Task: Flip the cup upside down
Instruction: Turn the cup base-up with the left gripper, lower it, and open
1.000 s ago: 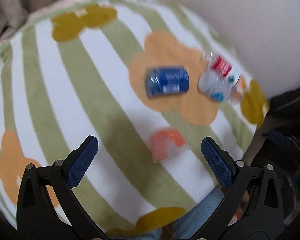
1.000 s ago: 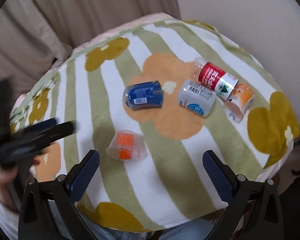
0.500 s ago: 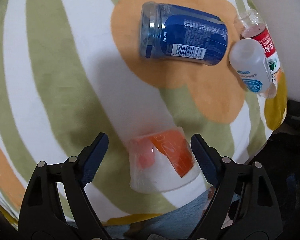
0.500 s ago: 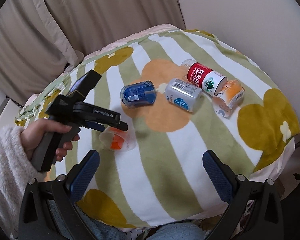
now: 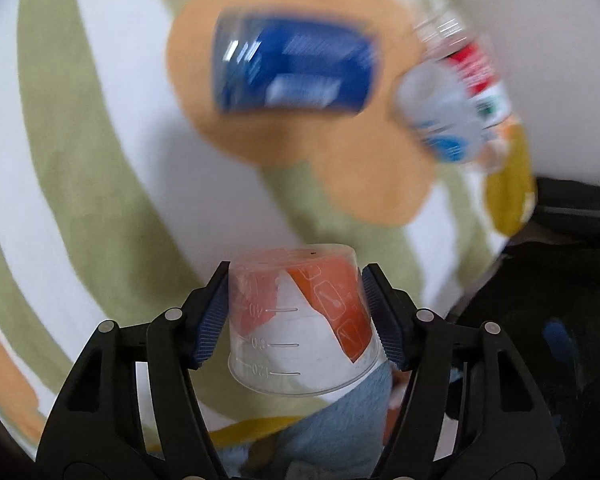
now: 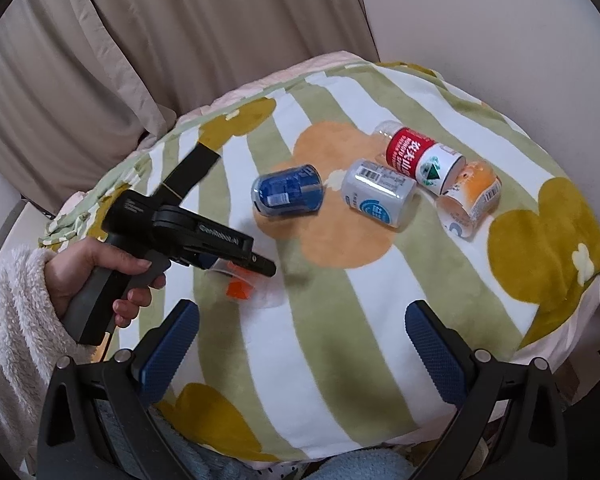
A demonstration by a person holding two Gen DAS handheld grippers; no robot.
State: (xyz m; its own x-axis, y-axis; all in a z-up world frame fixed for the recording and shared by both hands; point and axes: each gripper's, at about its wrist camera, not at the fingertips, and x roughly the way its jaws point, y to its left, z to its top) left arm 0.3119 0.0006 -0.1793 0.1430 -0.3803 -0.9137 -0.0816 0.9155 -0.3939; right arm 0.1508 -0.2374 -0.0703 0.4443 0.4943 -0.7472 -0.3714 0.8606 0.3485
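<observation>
In the right wrist view, the person's left hand in a fluffy white sleeve holds the left tool at the left, over the striped floral blanket. Its blue pads are clamped on the sides of the clear measuring cup, which has orange markings; in the left wrist view the cup sits between them with its closed base pointing away and its wide rim toward the camera. Further right on the blanket lie a blue jar, a white bottle, a red-labelled bottle and an orange bottle, all on their sides, close together. The right tool hangs near the blanket's front edge with its jaws spread wide, gripping nothing.
</observation>
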